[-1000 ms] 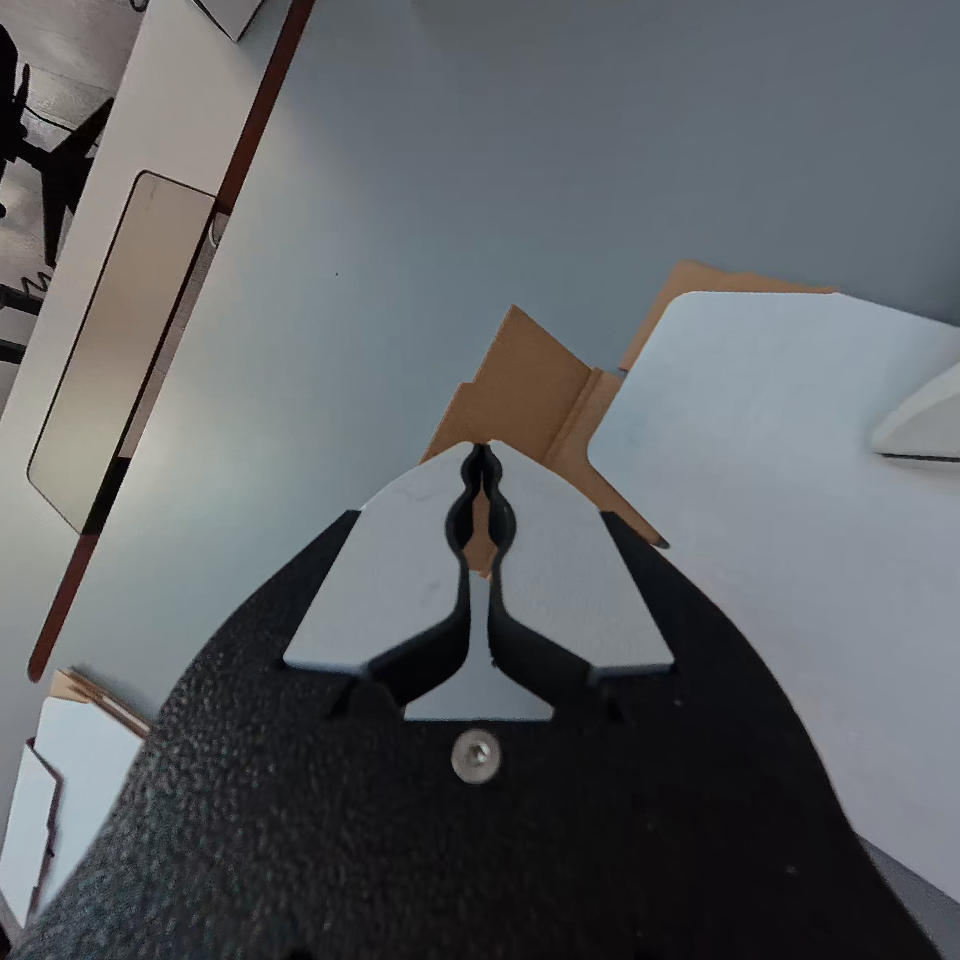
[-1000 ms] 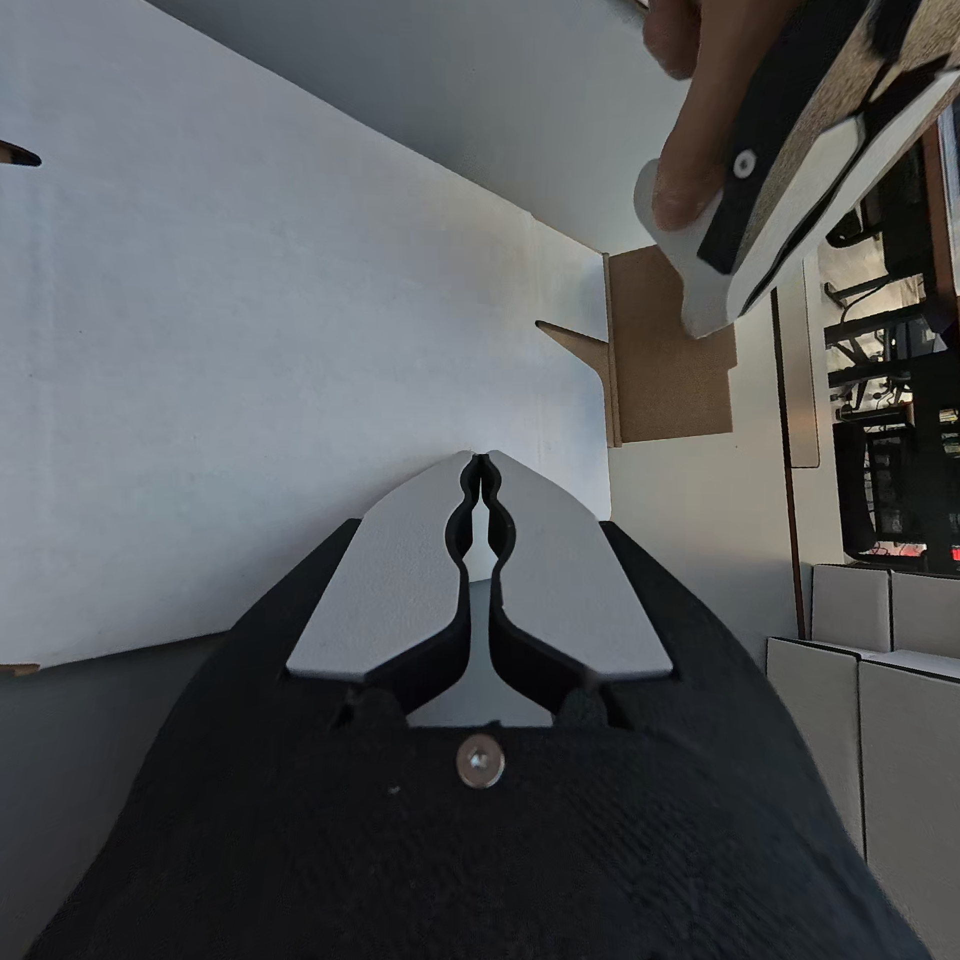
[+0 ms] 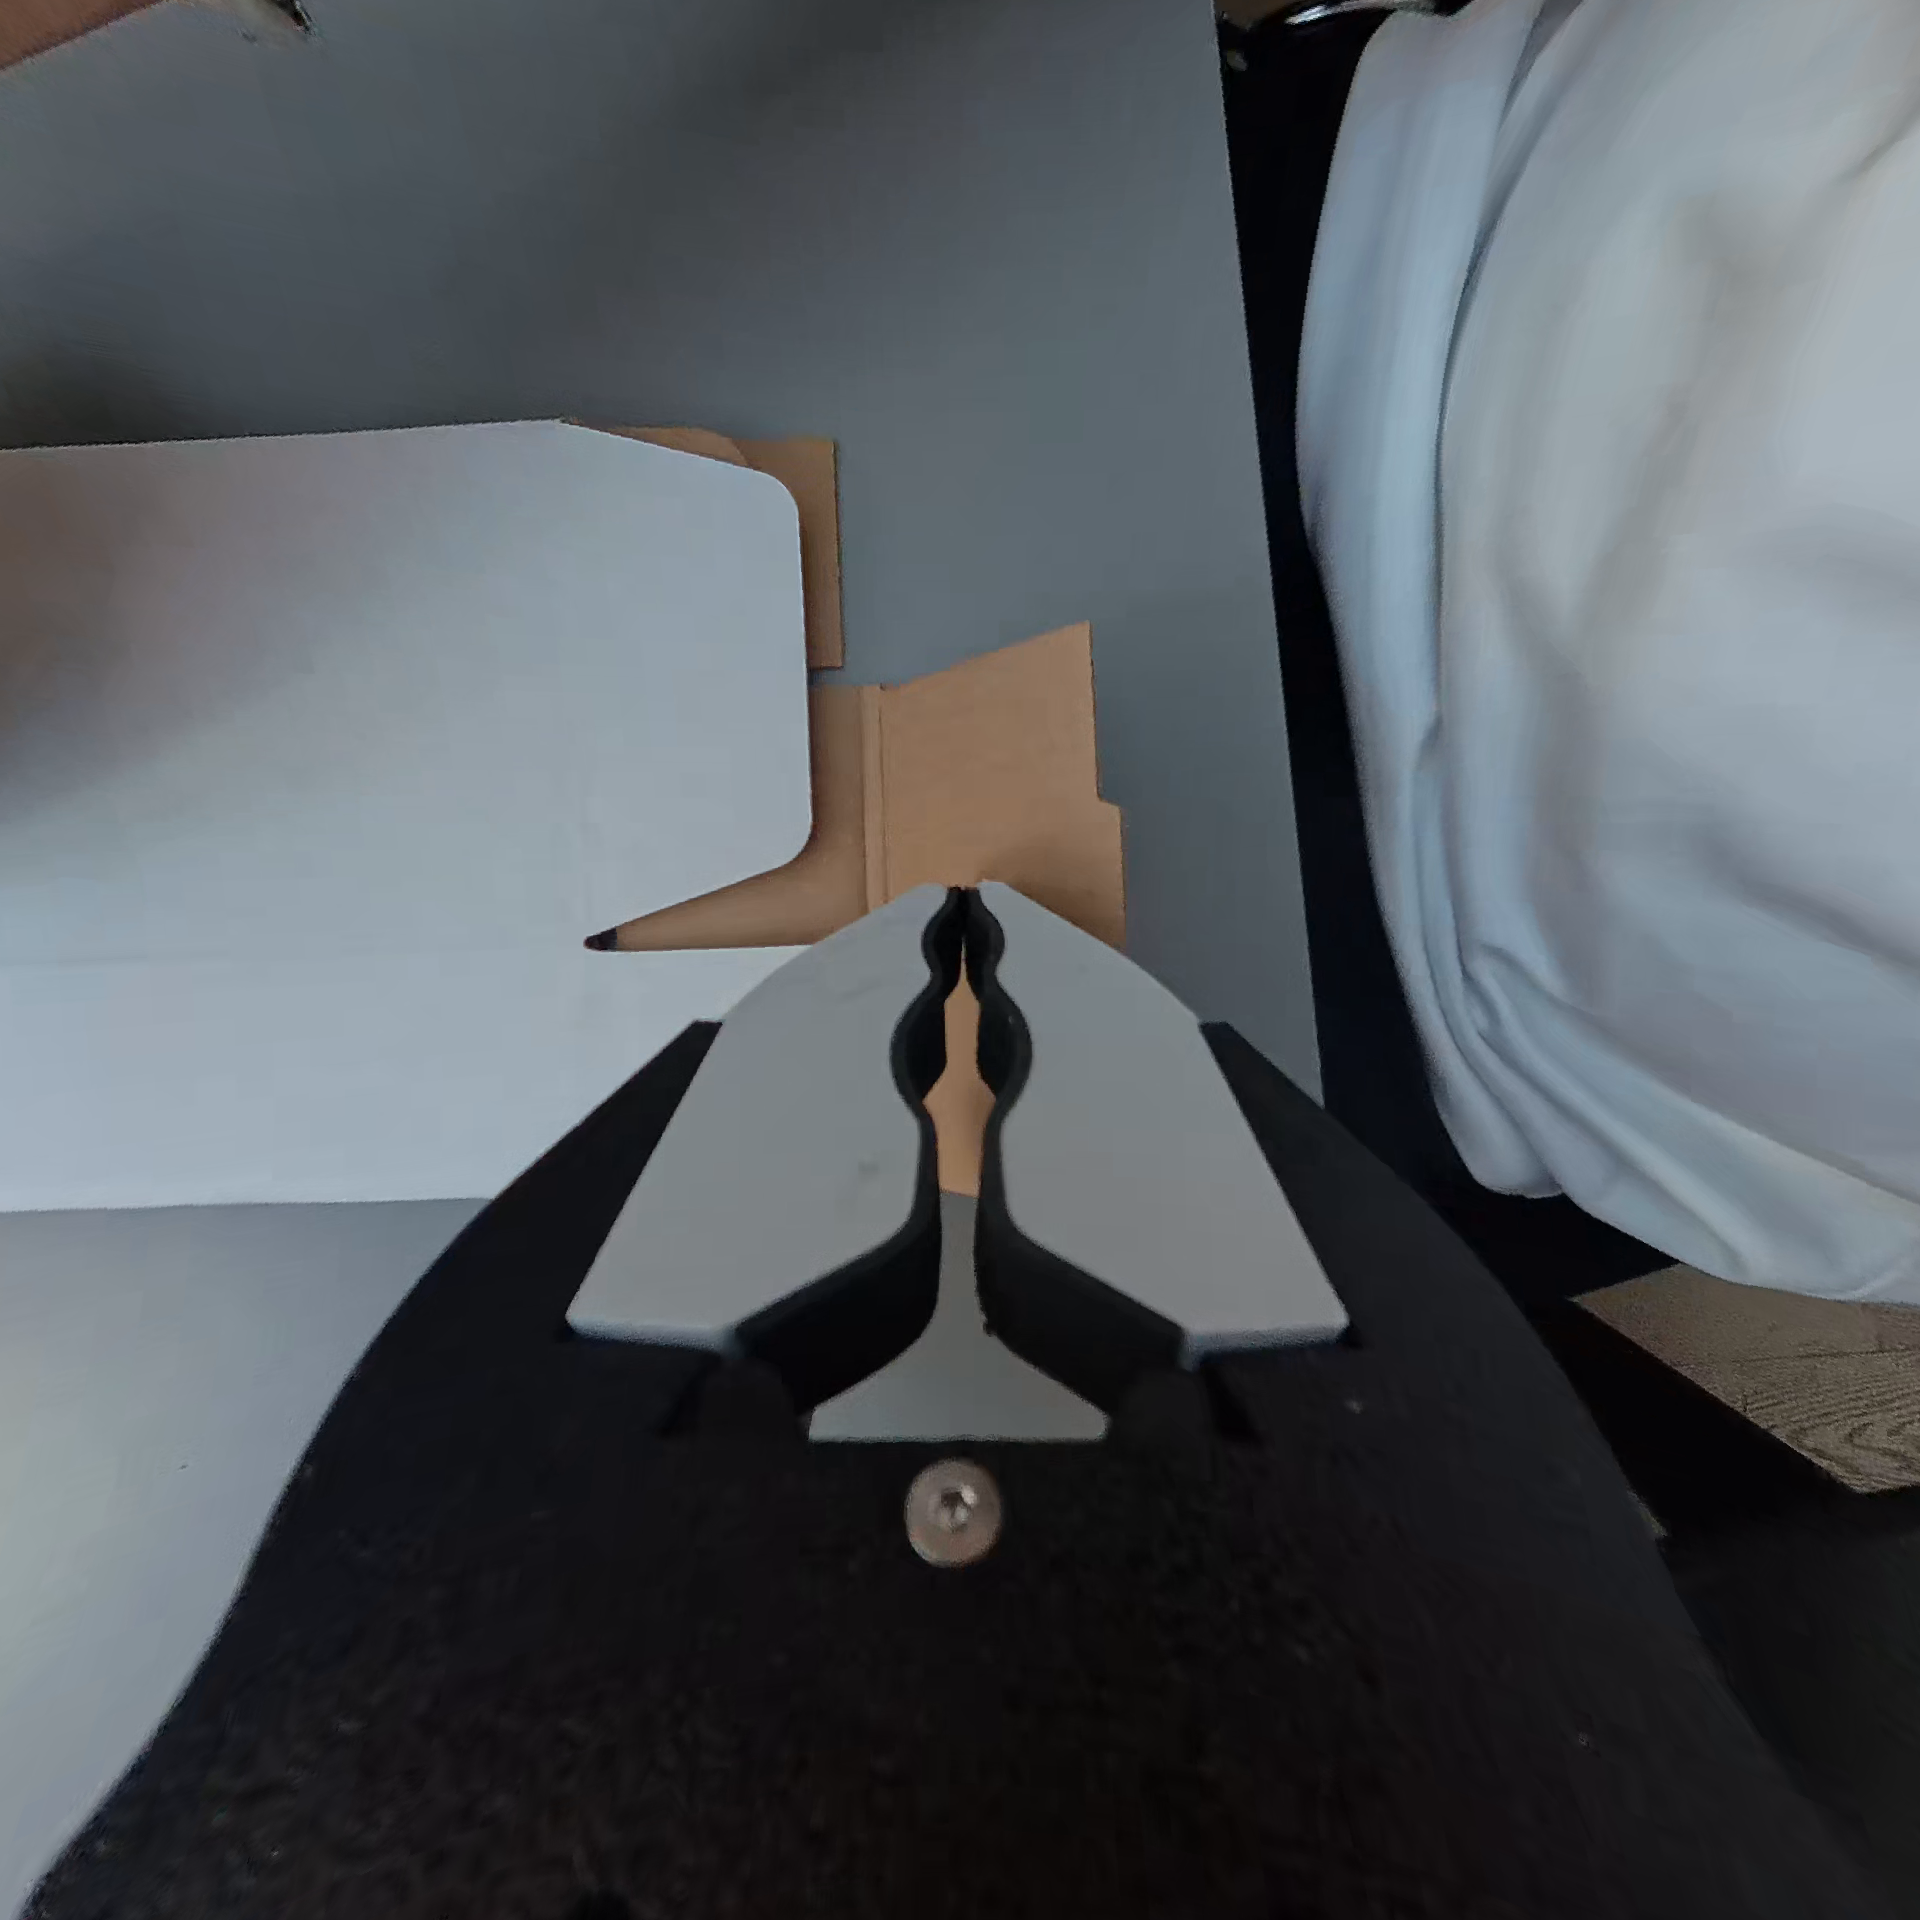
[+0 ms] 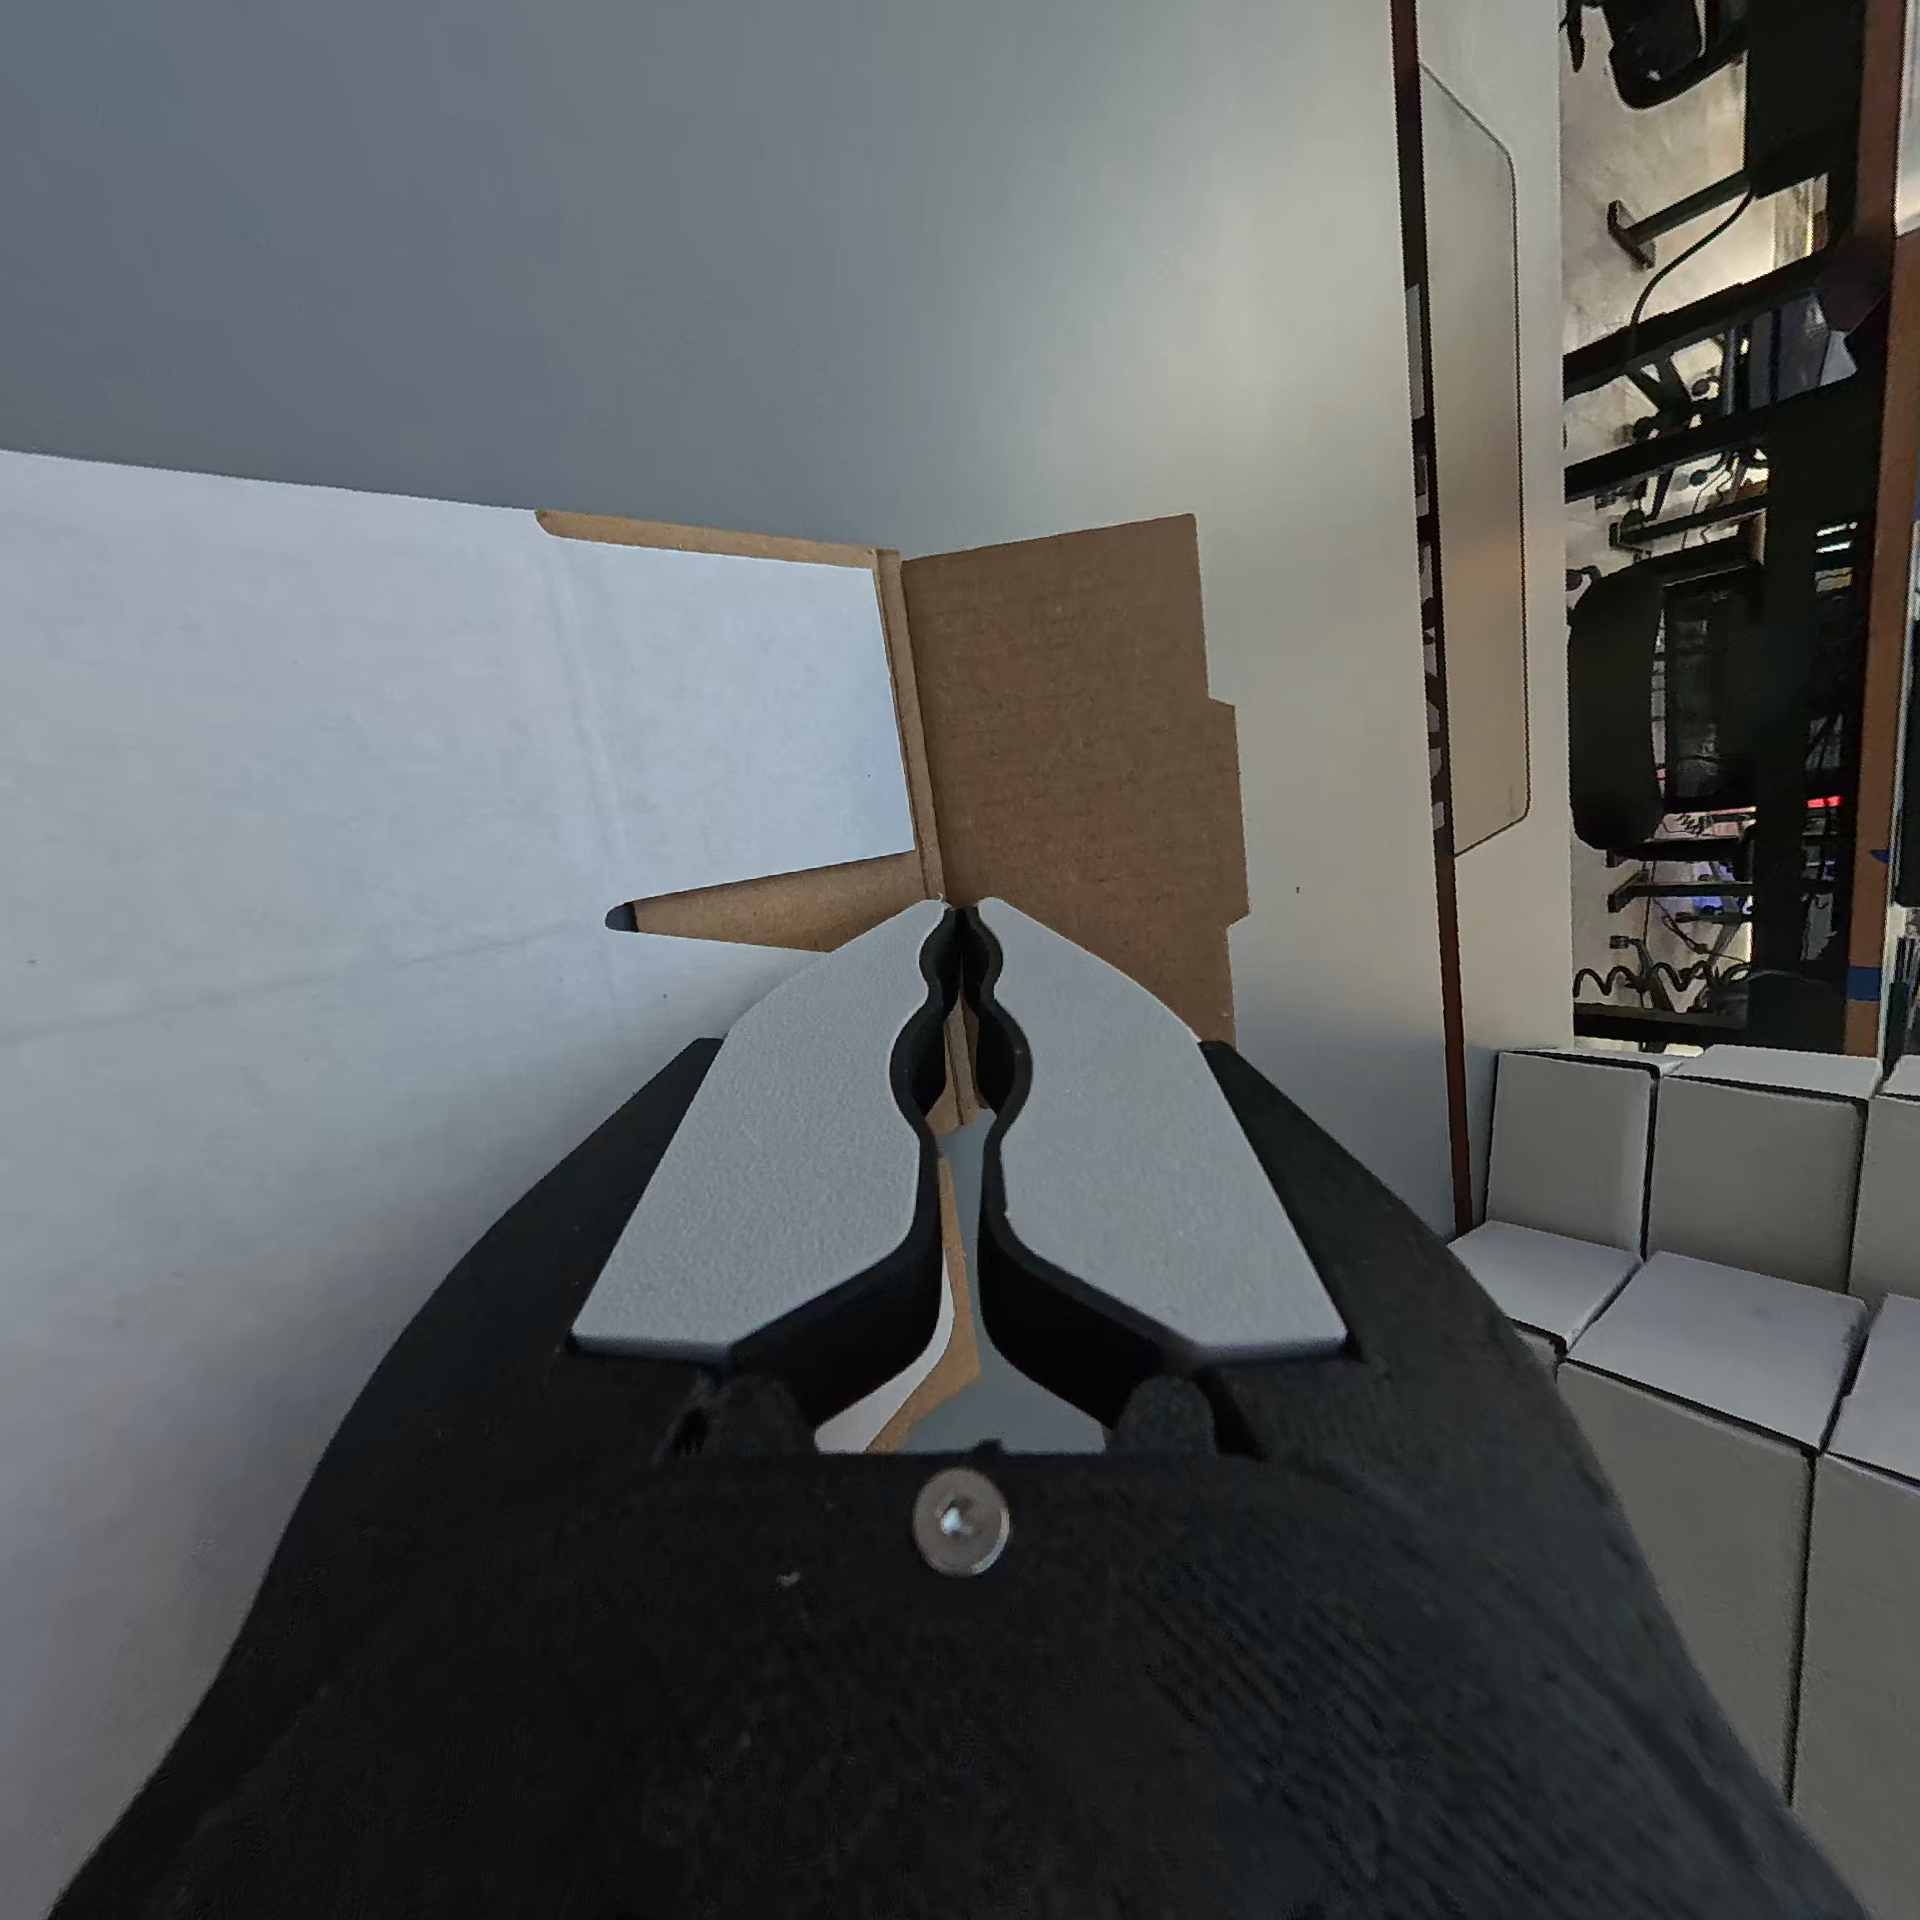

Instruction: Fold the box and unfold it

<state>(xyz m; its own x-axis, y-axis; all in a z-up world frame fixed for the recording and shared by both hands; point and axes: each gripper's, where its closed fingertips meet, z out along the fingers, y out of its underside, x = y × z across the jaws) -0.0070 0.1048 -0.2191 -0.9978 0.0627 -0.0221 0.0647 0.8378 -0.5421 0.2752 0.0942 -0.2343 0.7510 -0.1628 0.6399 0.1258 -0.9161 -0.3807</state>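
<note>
Box blank is lying flat on the grey worktop, white face up, with brown side flaps sticking out at its edge. We are seeing the left claw with its two fingers pressed together at the tips, sitting over the lower edge of a brown flap; we cannot tell whether cardboard is actually being pinched between them. We are seeing the right claw likewise pressed together at the tips, resting right at the fold line where a brown flap is meeting the white panel; a strip of brown cardboard is showing through the gap lower down between its fingers, so a grip cannot be confirmed or ruled out. A narrow slit is cutting into the white panel just beside each flap. In the left wrist view, a person's white garment is filling the right side. In the right wrist view, folded white boxes are standing in rows at lower right, well apart from the blank.
</note>
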